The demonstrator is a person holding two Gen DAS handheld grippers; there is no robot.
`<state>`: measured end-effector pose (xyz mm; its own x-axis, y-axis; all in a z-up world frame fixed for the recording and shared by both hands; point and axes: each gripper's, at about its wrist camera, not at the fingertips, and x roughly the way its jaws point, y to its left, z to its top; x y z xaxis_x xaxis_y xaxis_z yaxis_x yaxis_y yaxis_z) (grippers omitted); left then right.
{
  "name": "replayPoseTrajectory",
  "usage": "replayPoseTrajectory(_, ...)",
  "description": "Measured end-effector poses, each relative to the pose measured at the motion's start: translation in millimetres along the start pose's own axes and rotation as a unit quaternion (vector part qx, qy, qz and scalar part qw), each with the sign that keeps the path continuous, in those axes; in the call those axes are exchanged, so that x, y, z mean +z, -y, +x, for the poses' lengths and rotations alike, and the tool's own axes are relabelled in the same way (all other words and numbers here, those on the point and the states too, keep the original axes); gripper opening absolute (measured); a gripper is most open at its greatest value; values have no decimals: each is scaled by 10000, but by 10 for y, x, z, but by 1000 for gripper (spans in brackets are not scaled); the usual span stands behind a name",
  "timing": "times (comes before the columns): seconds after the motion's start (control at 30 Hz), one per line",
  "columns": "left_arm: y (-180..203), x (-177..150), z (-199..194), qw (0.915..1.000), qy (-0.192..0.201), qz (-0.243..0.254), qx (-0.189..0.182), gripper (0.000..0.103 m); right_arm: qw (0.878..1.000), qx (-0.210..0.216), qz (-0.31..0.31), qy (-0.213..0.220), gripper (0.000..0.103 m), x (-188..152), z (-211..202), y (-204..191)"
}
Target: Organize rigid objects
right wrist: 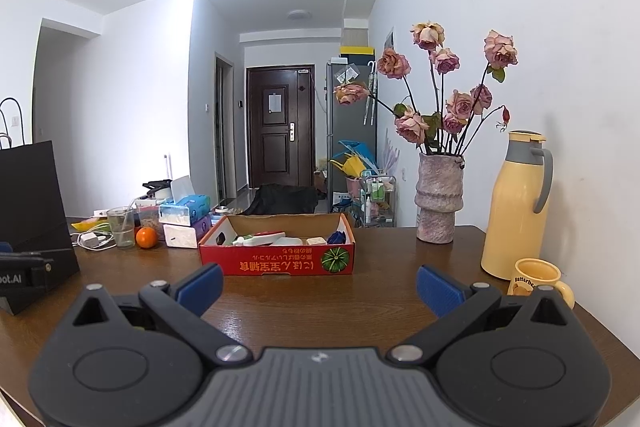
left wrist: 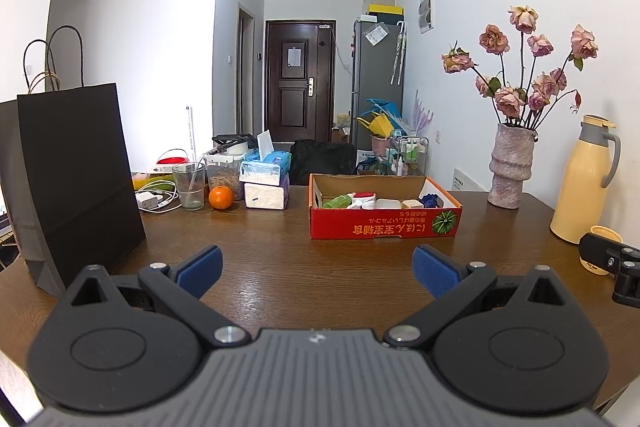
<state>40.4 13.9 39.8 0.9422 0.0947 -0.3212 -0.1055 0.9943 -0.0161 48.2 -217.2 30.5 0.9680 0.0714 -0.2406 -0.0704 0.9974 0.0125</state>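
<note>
We've got both grippers hovering low over the wooden table (left wrist: 280,267), short of the red cardboard box (left wrist: 384,227) — left gripper (left wrist: 318,273) spread wide with nothing between its blue pads, right gripper (right wrist: 320,287) the same, released and empty.

The rigid stuff we're meant to sort sits inside that box: a green bottle (left wrist: 338,202) at the box's left end, white containers in the middle, something dark blue (left wrist: 432,201) at the right end. It's all packed close, so we can't really tell what touches what.

What could go wrong, as we see it:
- The box walls are low cardboard. Reaching in at a flat angle, we'd likely catch the near wall and shove the whole box across the table.
- Items are crowded — closing on one probably nudges its neighbour, or we pinch two at once.
- Right of the box stand the vase (right wrist: 438,199) of dried roses, the yellow thermos (right wrist: 516,211) and the mug (right wrist: 538,277). That mug is just beside the right gripper, so a careless swing knocks it.
- Left of the box, the orange (left wrist: 221,197) would roll if bumped, and the glass (left wrist: 190,187) tips easily.
</note>
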Motion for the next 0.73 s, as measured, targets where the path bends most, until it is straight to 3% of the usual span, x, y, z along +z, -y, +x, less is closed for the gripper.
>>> replayPoseTrajectory(0.73,-21,-25,121,9999,-58,-26,-79,103,9999,12,-52,-115,103,-46,125,-31)
